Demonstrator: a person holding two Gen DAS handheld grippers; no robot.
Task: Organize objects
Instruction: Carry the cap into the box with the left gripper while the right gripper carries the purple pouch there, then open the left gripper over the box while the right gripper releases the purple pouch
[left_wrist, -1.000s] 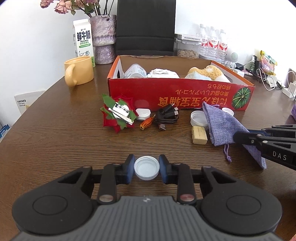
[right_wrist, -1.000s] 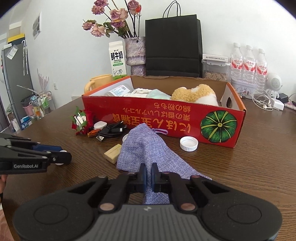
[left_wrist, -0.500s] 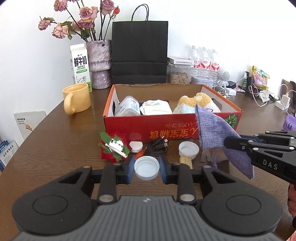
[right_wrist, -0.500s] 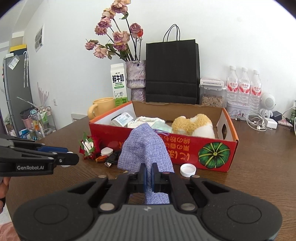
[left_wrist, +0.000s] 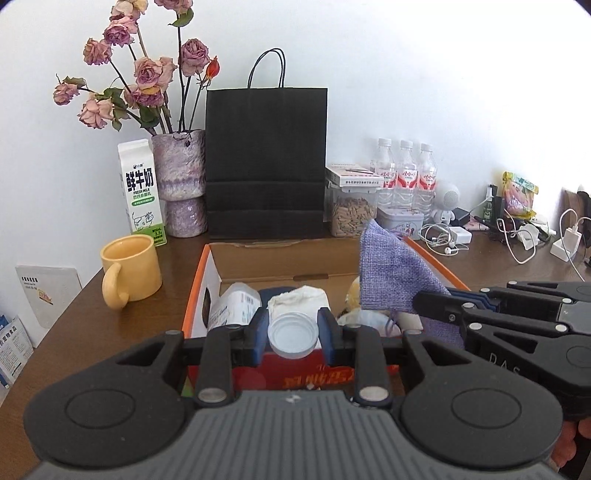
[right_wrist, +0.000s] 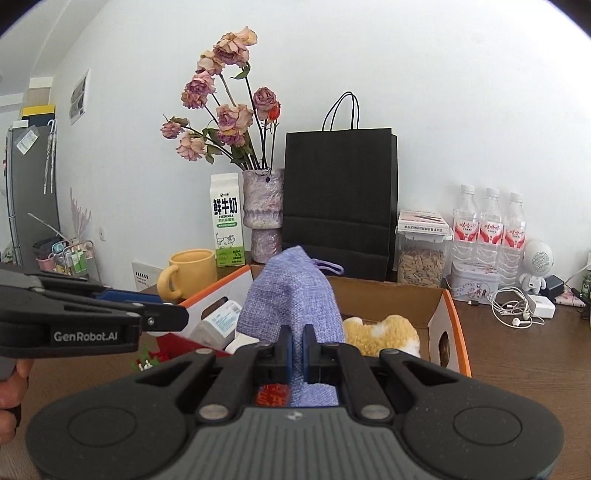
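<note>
My left gripper is shut on a white plastic lid, held above the front wall of the red cardboard box. My right gripper is shut on a purple woven pouch, which hangs over the box's right half; the pouch also shows in the left wrist view, with the right gripper coming in from the right. Inside the box lie a white bottle, a folded white cloth and a yellow plush toy.
Behind the box stand a black paper bag, a vase of dried roses, a milk carton, a yellow mug, a seed jar and three water bottles. Cables and chargers lie at the back right.
Both grippers have risen from the tabletop and moved toward the box, carrying the lid and the pouch. The pouch now hangs in the air over the box. The loose items on the table have dropped out of sight.
</note>
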